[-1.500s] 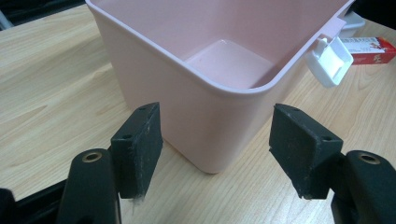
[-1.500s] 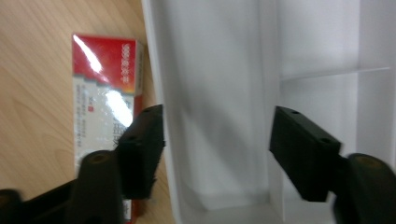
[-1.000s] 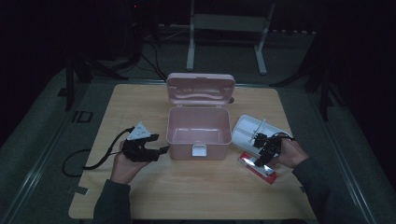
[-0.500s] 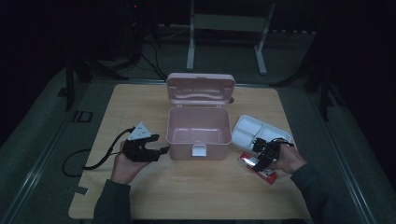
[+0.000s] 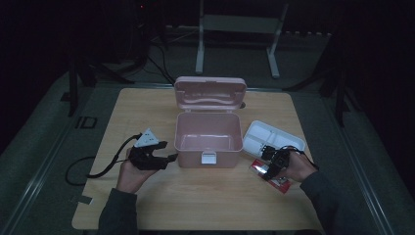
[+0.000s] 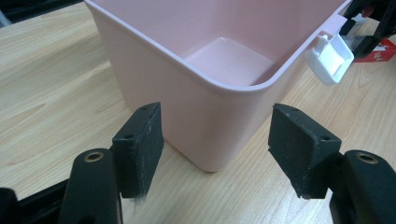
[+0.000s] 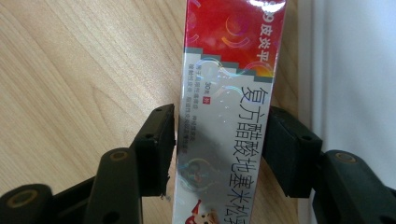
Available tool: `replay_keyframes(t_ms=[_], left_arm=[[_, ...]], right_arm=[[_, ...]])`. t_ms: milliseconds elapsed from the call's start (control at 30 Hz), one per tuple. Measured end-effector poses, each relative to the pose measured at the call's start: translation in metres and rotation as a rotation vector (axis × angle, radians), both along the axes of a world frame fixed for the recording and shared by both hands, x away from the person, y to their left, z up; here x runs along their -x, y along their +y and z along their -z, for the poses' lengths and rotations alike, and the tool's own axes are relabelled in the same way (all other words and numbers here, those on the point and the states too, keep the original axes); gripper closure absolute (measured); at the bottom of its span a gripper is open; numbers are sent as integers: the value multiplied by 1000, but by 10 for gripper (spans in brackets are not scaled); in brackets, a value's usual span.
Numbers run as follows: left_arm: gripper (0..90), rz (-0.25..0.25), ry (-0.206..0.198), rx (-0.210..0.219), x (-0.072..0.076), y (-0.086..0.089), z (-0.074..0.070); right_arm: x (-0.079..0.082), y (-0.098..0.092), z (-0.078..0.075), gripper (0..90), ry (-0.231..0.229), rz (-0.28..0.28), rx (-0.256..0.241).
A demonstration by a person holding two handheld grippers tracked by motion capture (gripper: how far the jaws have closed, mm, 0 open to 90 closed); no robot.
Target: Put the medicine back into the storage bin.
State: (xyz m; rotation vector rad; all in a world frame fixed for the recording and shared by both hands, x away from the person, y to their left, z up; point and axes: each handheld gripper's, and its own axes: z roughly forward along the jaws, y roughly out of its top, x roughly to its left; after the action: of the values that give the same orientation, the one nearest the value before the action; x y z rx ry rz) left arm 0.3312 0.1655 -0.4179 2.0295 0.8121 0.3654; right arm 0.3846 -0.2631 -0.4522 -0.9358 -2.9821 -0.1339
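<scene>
A pink storage box (image 5: 209,142) stands open mid-table, its lid (image 5: 210,93) tipped back. My left gripper (image 5: 169,159) is open at the box's left front corner; in the left gripper view its jaws (image 6: 217,149) flank that corner (image 6: 210,107) without touching it, and the white latch (image 6: 329,58) hangs at the right. A red and silver medicine carton (image 5: 279,182) lies flat on the table to the right of the box. My right gripper (image 5: 266,169) is shut on the carton (image 7: 224,116), one pad against each long side (image 7: 219,149).
A white divided tray (image 5: 274,139) lies just behind the carton, its edge (image 7: 350,70) close to my right jaw. A black cable (image 5: 93,169) loops off the table's left side. Bare wood lies in front of the pink box.
My right gripper has dropped down and slightly toward me onto the carton, and its jaws now press both sides. The left gripper has stayed put.
</scene>
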Motion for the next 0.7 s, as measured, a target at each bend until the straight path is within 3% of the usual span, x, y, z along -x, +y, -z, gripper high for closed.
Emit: replay_keyframes(t_ms=[700], left_arm=[[353, 5, 4, -11, 0, -1, 1]], right_arm=[[0, 3, 2, 496, 21, -32, 49]])
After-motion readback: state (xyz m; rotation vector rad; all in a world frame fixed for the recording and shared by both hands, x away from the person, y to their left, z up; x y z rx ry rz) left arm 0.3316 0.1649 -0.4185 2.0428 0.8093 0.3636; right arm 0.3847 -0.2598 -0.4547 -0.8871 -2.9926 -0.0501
